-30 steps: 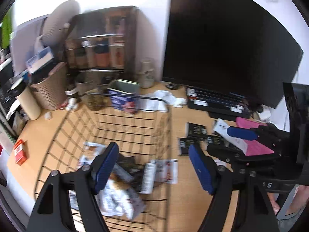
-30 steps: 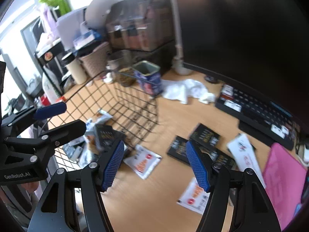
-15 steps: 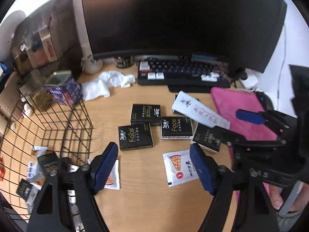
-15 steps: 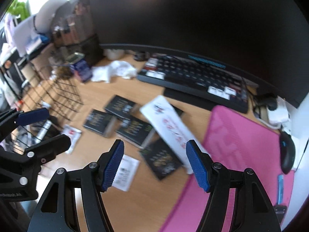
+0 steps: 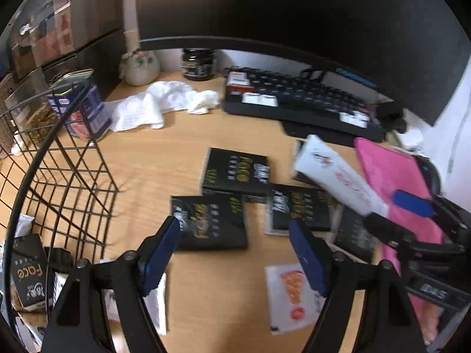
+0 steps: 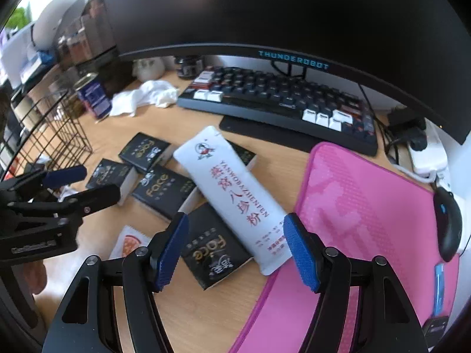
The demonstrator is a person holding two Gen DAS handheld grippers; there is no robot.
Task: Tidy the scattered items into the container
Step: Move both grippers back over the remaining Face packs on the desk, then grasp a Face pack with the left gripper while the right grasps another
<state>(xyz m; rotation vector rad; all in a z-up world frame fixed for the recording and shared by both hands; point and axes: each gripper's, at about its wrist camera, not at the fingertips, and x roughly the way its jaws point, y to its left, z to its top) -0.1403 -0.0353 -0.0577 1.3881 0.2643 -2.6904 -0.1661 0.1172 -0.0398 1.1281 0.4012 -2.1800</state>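
Observation:
My left gripper [image 5: 234, 232] hangs open just above a black "Face" box [image 5: 210, 223] on the wooden desk. More black boxes [image 5: 235, 170] lie beside it. My right gripper [image 6: 235, 226] is open too, low over the near end of a long white pouch [image 6: 235, 194] that rests across several black boxes [image 6: 164, 188]. A small white sachet with an orange slice print [image 5: 291, 294] lies near the desk's front. The black wire basket [image 5: 67, 176] stands at the left, with a black box and packets inside.
A keyboard [image 6: 279, 97] and a big monitor [image 6: 265, 14] close off the back. A pink mat [image 6: 368, 206] and a mouse [image 6: 449, 223] lie to the right. A white cloth [image 5: 159, 106] and a blue tin [image 5: 79, 106] sit by the basket's far corner.
Both grippers swung away from the basket to the scattered boxes and pouch and came down closer to the desk. Both stayed open.

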